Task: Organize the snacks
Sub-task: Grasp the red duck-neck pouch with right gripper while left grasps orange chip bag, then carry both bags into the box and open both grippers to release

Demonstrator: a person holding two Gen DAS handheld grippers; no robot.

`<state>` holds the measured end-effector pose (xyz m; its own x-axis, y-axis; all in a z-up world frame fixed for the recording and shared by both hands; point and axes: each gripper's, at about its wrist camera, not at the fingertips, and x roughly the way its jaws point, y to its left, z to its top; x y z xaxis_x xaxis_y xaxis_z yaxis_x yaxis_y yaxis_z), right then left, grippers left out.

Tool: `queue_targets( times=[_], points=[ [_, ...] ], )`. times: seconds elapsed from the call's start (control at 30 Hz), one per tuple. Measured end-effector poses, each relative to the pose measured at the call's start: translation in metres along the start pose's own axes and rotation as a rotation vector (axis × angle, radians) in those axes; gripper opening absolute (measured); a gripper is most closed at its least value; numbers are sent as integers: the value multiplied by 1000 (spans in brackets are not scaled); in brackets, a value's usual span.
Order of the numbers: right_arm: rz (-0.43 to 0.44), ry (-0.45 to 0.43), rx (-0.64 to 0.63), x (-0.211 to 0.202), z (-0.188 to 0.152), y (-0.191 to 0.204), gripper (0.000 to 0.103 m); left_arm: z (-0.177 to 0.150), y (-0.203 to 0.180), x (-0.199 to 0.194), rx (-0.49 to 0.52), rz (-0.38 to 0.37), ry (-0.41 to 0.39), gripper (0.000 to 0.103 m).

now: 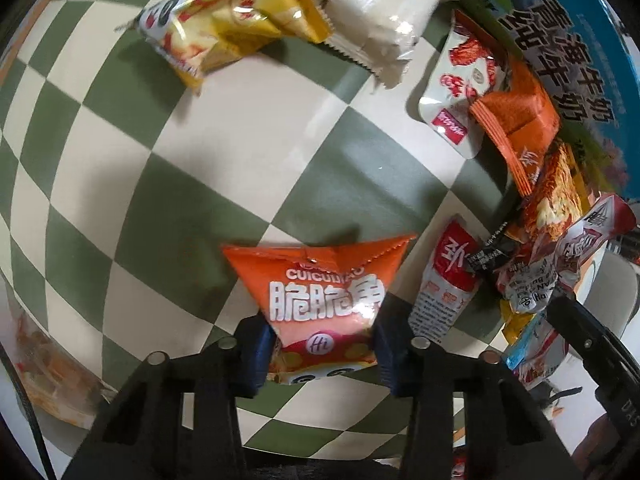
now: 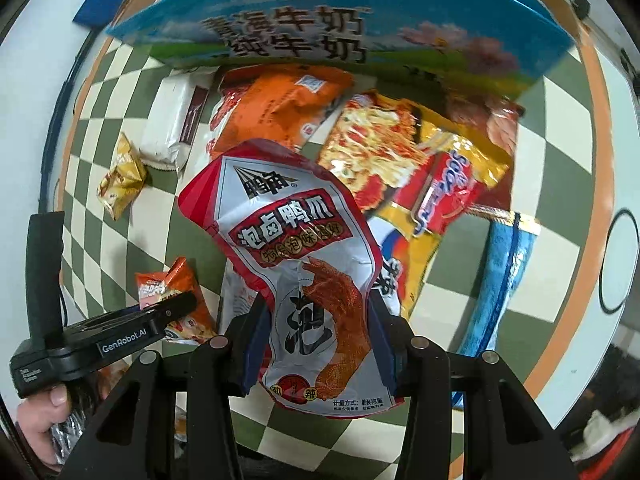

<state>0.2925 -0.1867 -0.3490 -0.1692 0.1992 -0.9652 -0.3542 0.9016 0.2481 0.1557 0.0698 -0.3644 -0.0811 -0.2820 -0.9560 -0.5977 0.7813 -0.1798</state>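
My left gripper [image 1: 322, 344] is shut on an orange triangular snack bag [image 1: 320, 288], held over the green and cream checkered cloth [image 1: 240, 152]. My right gripper [image 2: 316, 344] is shut on a red and white duck-claw pouch [image 2: 292, 256], held above a heap of snacks. The same pouch [image 1: 576, 248] shows at the right in the left wrist view. The left gripper's body [image 2: 100, 344] and the orange bag [image 2: 176, 300] show at the lower left of the right wrist view.
A blue milk carton box [image 2: 320, 32] stands at the back. Before it lie an orange packet [image 2: 280, 108], a noodle packet [image 2: 380, 148], a yellow and red bag [image 2: 448, 188], a white packet [image 2: 172, 124], a small yellow bag [image 2: 120, 176] and a blue packet [image 2: 500, 280].
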Motion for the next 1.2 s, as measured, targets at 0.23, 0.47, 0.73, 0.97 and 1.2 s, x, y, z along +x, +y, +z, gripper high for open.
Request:
queue_targets(
  times=[0.23,0.47,0.73,0.97,1.2],
  points=[
    [45,-11,84,-25,7,-14,49,-17,-17,-26,83,80,-100,37],
    [114,-48,125,-60,2,-15,49,-35,-40,-82,172,97,-214,37],
    [257,-152,166,-128,-2,-11,49,-28,-99,-192,310,108,-416,37],
    [278,-279,214,-189,25,-8,49,8,-142,-240,418,101,-520,37],
    [193,-369,282,-215,78,-11,49,63,-175,-250,505,107,-544,37]
  ],
)
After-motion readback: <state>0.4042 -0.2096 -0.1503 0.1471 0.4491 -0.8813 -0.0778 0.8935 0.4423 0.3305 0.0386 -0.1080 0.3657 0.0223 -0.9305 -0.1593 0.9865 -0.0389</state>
